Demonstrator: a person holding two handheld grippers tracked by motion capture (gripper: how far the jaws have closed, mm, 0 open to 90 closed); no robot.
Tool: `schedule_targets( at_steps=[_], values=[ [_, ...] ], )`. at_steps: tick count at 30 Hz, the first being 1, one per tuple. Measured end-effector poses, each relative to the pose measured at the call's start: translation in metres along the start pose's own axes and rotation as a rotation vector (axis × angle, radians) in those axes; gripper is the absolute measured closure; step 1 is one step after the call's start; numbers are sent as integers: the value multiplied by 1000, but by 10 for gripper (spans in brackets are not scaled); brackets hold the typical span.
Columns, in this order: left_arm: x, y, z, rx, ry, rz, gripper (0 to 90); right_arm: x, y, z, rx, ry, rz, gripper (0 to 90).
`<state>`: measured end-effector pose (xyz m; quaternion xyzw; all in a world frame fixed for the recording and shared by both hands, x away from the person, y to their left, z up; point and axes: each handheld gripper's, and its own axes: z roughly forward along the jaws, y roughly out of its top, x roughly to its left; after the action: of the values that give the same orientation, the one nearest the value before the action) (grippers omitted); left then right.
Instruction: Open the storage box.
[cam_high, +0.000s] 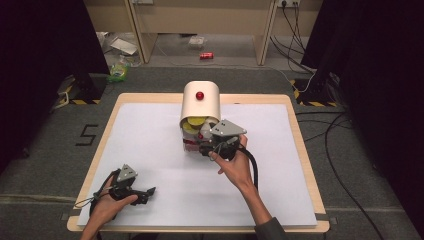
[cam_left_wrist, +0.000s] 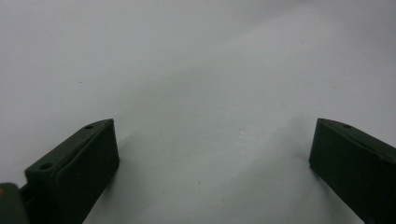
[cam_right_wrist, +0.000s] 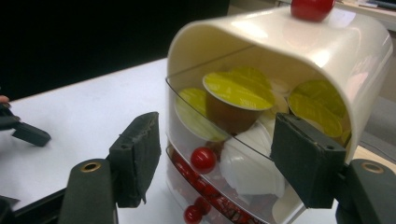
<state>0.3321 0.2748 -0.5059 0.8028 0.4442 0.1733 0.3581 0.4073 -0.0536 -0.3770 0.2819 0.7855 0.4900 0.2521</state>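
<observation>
The cream plastic capsule dispenser with clear drawers (cam_high: 200, 107) stands at the tabletop's (cam_high: 150, 150) far centre. Your right gripper (cam_right_wrist: 219, 158) is at its front, jaws spread either side of the open top drawer's yellow-lidded brown coffee capsule (cam_right_wrist: 236, 100). Likely step: picking it. Centre the jaws before closing. Your left gripper (cam_high: 142, 192), well toward you from the dispenser, rests with jaws spread, empty.

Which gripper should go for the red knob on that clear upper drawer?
Right. The right gripper is open at the capsule holder, its jaws flanking the red drawer knob. The left gripper rests open near the table's front left corner.
</observation>
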Motion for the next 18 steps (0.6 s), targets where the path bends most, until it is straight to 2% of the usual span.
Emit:
schedule_targets(
  at_steps=[8, 12, 13, 18],
  values=[
    [0, 0, 0, 0, -2, 0, 8, -5, -3, 5, 6, -8, 3, 320],
    [0, 0, 0, 0, -1, 1, 8, -5, -3, 4, 10, -1, 2, 321],
    [0, 0, 0, 1, -1, 1, 8, -5, -3, 3, 14, 1, -11, 333],
    [0, 0, 0, 0, -2, 0, 8, -5, -3, 0, 22, 21, 3, 338]
  ],
)
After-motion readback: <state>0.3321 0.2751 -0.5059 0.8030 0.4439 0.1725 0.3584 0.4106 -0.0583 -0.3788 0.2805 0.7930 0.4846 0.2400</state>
